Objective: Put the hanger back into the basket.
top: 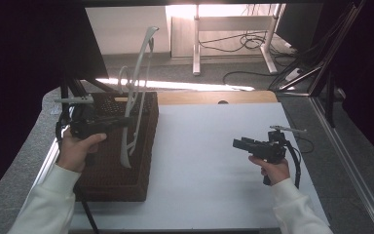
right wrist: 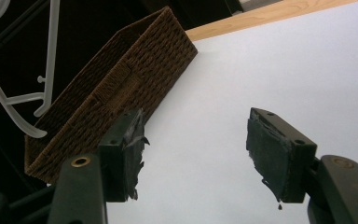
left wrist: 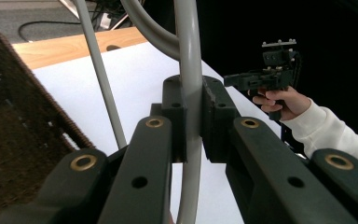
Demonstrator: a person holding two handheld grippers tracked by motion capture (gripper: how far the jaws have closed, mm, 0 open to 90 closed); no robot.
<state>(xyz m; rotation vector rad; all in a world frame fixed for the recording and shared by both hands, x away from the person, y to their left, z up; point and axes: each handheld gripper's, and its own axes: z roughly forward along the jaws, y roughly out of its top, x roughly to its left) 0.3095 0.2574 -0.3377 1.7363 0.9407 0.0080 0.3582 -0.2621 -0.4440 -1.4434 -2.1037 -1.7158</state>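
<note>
Standing nearly upright above the woven basket (top: 121, 161), the white clothes hanger (top: 137, 92) is running its long axis from the hook end high over the basket's far edge down to a curved tip that is hanging over the basket's interior; whether that tip is touching the weave I cannot tell. The left gripper (top: 126, 120) is clamping the hanger's bar between its pads, jaws pinched tight on it, as the left gripper view is showing (left wrist: 189, 119). That hand is therefore the one at the hanger. No other item is showing inside the basket. Well apart, over the bare white table (top: 214, 161), the right gripper (top: 237, 143) is pointing toward the basket with jaws spread and nothing between them (right wrist: 193, 154).
</note>
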